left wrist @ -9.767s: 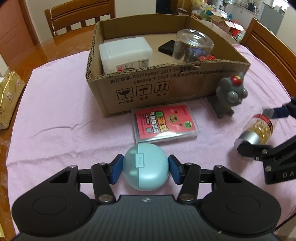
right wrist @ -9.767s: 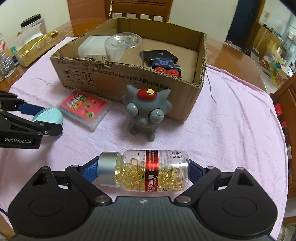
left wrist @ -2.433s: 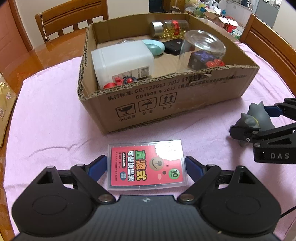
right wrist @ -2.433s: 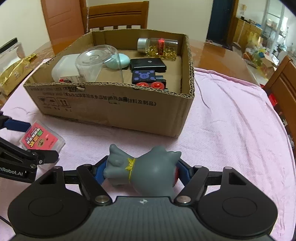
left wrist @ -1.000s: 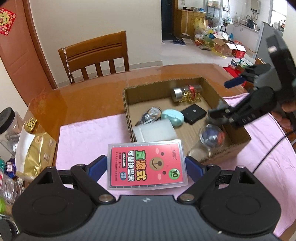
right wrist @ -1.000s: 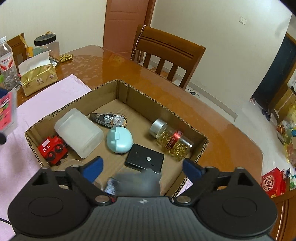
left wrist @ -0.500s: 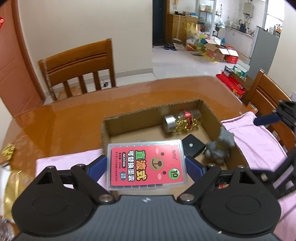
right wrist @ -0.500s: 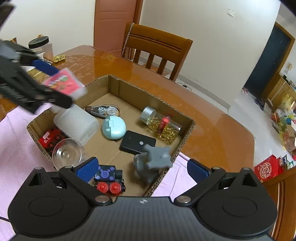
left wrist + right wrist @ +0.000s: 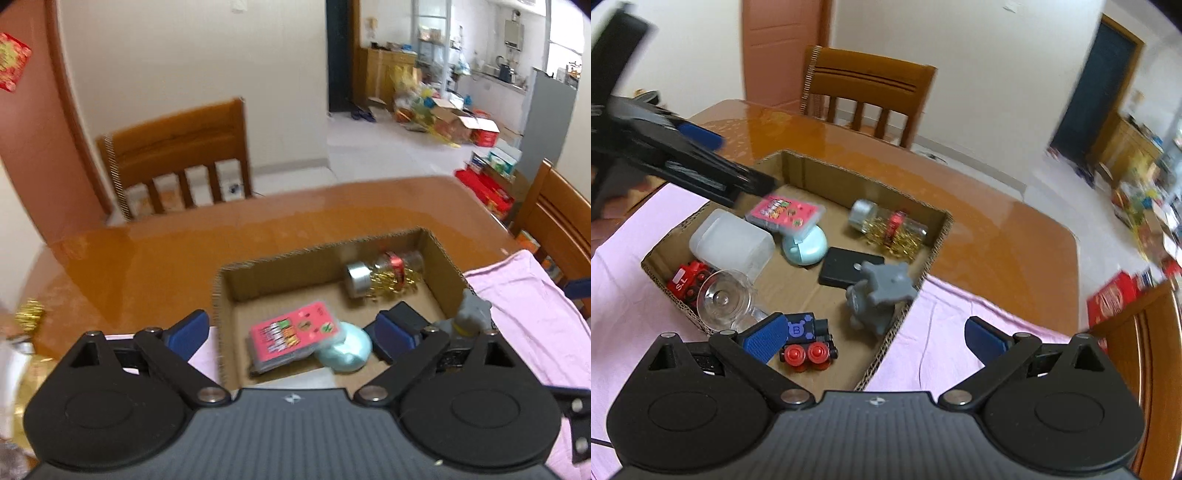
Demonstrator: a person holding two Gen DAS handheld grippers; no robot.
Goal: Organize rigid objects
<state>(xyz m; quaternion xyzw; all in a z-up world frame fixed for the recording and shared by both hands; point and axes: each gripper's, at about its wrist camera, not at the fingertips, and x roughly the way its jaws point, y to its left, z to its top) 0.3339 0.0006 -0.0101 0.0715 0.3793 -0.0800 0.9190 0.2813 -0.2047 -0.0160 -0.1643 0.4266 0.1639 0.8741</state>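
Note:
The cardboard box (image 9: 938, 236) stands on the pink cloth. In it the pink card case (image 9: 293, 334) leans on the mint round case (image 9: 347, 350); it also shows in the right wrist view (image 9: 785, 212). The grey toy (image 9: 879, 295) stands at the box's near right wall. The pill bottle (image 9: 890, 225) lies at the back. My left gripper (image 9: 291, 332) is open and empty above the box's left part. My right gripper (image 9: 875, 338) is open and empty above the box's near corner.
In the box also lie a white plastic container (image 9: 733, 242), a clear cup (image 9: 724, 295), a black case (image 9: 846, 271), a red toy train (image 9: 689, 282) and a blue one (image 9: 807, 339). Wooden chairs (image 9: 864, 92) stand around the table (image 9: 997, 229). A gold bag (image 9: 27, 369) lies left.
My left gripper has opened and let the pink card case drop into the box onto the mint case. My right gripper has stayed open and drawn back a little.

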